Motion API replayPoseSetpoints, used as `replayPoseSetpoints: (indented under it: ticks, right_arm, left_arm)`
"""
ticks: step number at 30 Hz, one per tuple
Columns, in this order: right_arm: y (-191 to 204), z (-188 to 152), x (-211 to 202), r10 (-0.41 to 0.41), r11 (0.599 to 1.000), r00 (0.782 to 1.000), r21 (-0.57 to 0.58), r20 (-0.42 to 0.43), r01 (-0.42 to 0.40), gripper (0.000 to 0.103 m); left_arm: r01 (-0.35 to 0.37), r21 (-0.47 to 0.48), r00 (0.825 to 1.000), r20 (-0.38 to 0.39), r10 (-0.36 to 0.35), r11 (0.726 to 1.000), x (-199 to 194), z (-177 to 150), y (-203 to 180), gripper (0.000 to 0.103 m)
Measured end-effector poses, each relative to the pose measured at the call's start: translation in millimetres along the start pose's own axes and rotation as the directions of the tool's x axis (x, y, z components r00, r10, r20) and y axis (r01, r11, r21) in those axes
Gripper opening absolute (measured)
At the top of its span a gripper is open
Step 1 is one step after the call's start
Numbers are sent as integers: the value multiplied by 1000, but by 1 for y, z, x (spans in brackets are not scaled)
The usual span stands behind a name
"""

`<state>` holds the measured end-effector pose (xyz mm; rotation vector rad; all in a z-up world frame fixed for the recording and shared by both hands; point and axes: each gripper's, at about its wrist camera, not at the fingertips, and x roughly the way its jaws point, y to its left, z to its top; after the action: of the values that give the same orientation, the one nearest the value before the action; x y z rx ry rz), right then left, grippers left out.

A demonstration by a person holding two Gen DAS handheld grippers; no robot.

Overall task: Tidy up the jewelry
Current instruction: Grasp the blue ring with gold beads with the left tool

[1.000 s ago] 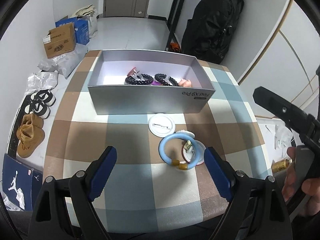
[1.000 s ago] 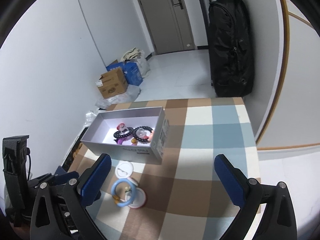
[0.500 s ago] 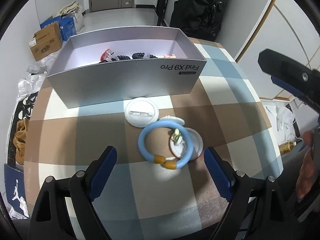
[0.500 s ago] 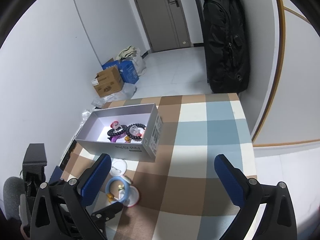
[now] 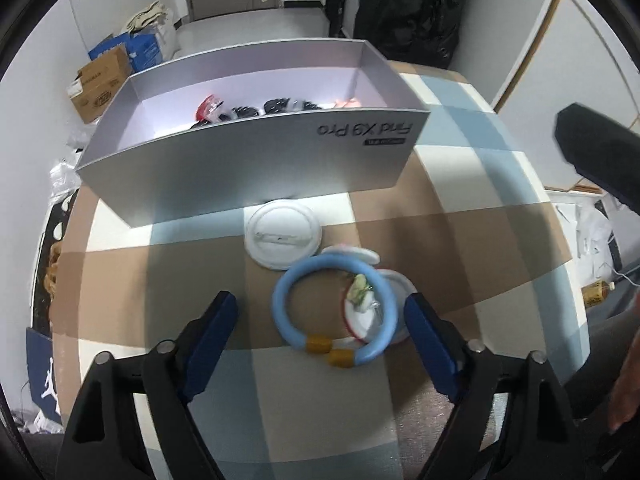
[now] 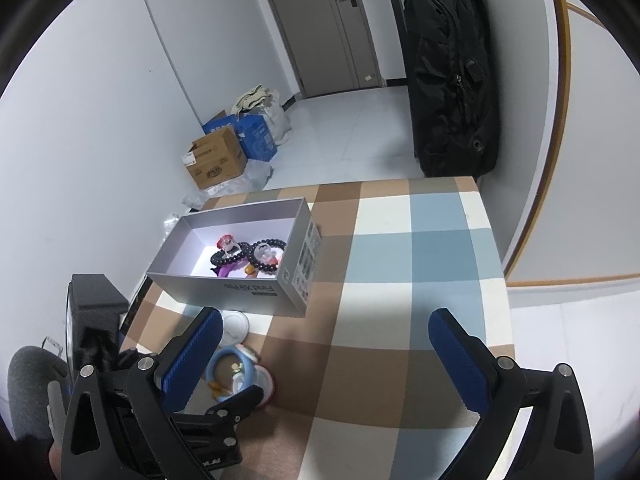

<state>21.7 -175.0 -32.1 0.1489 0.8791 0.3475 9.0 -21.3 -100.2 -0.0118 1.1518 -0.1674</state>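
A light blue bangle [image 5: 334, 312] with two amber beads lies on the checked tablecloth, over a round white and red badge [image 5: 390, 312]. A white round badge [image 5: 283, 236] lies just beyond it. My left gripper [image 5: 320, 326] is open, its blue pads on either side of the bangle, low over the table. A silver box [image 5: 256, 168] behind holds dark bead bracelets [image 6: 266, 250] and other pieces. My right gripper [image 6: 326, 350] is open and empty, held above the table; the bangle [image 6: 228, 372] shows by its left finger.
A black bag [image 6: 452, 68] stands on the floor beyond the table. Cardboard and blue boxes [image 6: 232, 148] sit by the left wall. Shoes and bags lie on the floor left of the table [image 5: 120, 292]. The table's right edge is near a wall.
My left gripper has moved forward and down, so the bangle now sits between its open fingers. My right gripper has shifted slightly left and stays open.
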Motion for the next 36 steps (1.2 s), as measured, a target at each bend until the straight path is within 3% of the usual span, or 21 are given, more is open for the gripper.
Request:
replayPoseSetpoints:
  ticks: [5, 14, 21, 26, 32, 36]
  right_arm:
    - [-2, 0, 1, 2, 1000, 1000, 10, -8, -2, 103]
    - [-7, 1, 1, -4, 1000, 1000, 31, -6, 5, 103]
    - [-7, -1, 1, -18, 1000, 1000, 22, -11, 18, 103]
    - [-11, -4, 5, -24, 999, 999, 29, -26, 25, 103]
    - [-13, -7, 10, -37, 999, 998, 34, -48, 39, 103]
    - [-14, -13, 13, -29, 999, 996, 41, -89, 33, 103]
  left_arm:
    - [-5, 8, 1000, 12, 5, 1000, -3, -2, 1, 57]
    - [73, -32, 997, 6, -73, 997, -5, 3, 8, 57]
    - [129, -72, 991, 45, -126, 989, -15, 10, 13, 57]
    - [182, -137, 982, 81, -172, 974, -24, 15, 25, 57]
    - [265, -228, 960, 154, -234, 937, -40, 24, 46, 57]
    - [284, -256, 952, 191, -240, 924, -50, 22, 57, 57]
